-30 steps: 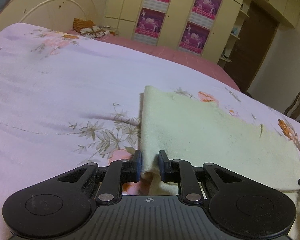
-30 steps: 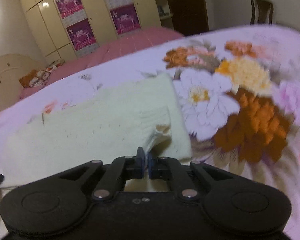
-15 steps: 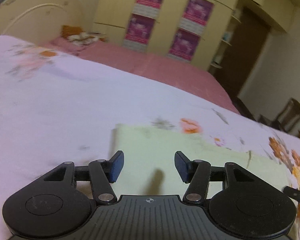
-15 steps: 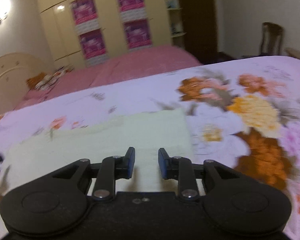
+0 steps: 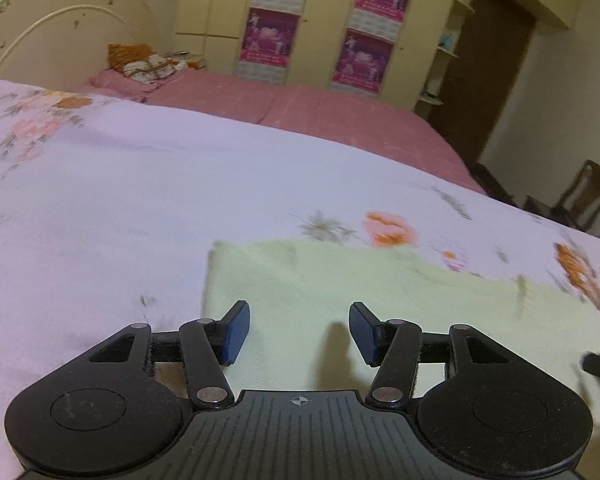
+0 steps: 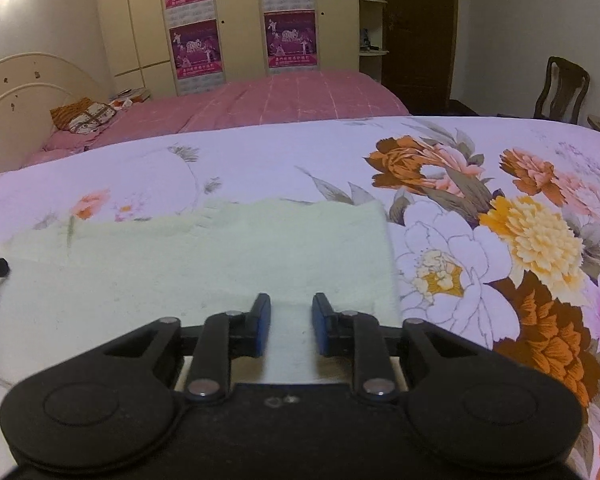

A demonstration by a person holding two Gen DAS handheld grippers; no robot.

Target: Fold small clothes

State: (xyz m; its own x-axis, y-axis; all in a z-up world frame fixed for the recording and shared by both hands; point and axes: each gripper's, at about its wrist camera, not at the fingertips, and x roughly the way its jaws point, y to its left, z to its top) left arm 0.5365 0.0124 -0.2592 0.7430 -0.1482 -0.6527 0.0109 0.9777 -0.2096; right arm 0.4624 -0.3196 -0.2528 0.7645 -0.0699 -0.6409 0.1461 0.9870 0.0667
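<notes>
pale lilac bedding printed with flowers covers the bed (image 5: 148,184) in both views, and behind it lie a second bed with a pink cover (image 6: 284,96), a cream wardrobe (image 6: 240,20) hung with purple posters, and a dark door (image 6: 416,28).

the task's thing, a pale yellow-green cloth (image 5: 340,288), lies flat on the lilac bedding, folded into a long strip that runs across in front of both grippers.

the left wrist view shows the cloth's left end and its square near-left corner, with plain lilac bedding beyond it. the left gripper (image 5: 299,332) hovers above that end, jaws standing well apart after just opening, nothing between the pads but the cloth lying below. a dark bit of the other tool shows at the right edge of this view.

the right wrist view shows what the left does not: the cloth's right end (image 6: 236,256), its edge lying beside a big white printed flower, and a ragged far hem. it also shows a layer edge running across the cloth just ahead of the fingertips. the right gripper (image 6: 291,322) hangs over this end with a narrower gap, jaws parted and just opened, the pads clear of the cloth.

a wooden chair (image 6: 564,88) stands beside the door, sharper here than in the left view.
</notes>
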